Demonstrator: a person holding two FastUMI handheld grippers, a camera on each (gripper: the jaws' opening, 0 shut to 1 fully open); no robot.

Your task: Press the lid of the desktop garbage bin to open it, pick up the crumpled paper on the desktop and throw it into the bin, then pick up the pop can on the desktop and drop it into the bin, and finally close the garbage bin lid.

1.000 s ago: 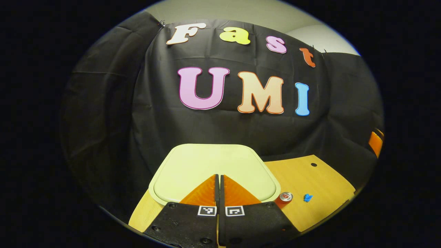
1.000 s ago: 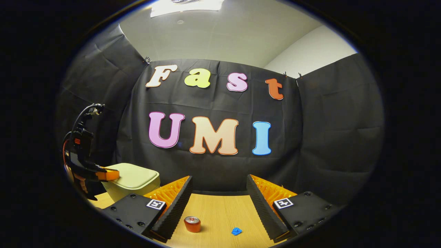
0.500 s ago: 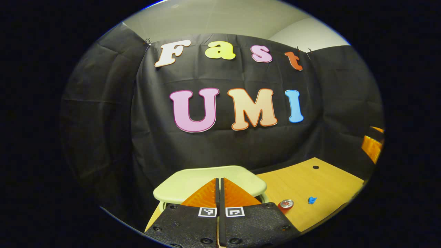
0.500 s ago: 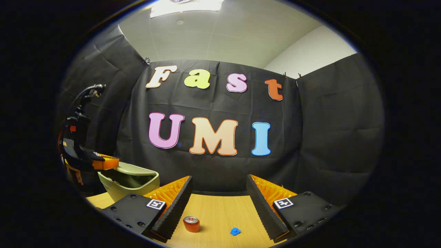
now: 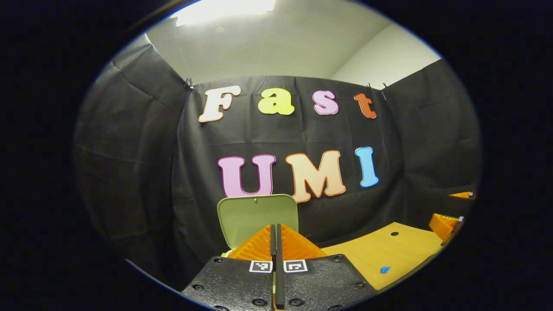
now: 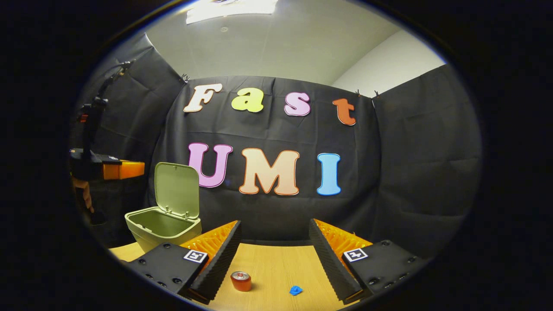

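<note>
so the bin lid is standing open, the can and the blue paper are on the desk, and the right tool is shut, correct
Not quite: the right tool is open, its fingers spread wide apart in the right gripper view. The rest holds: the bin has its lid standing up, and the can and blue paper are on the desk.

The left gripper [image 5: 275, 235] has its two fingers pressed flat together with no gap between them and nothing held. From the right gripper view it [image 6: 129, 169] hangs level in the air, and what looks like a hand [image 6: 83, 194] shows below its body, though dim. The right gripper [image 6: 274, 242] points forward with its fingers spread wide apart, holding nothing.
</note>
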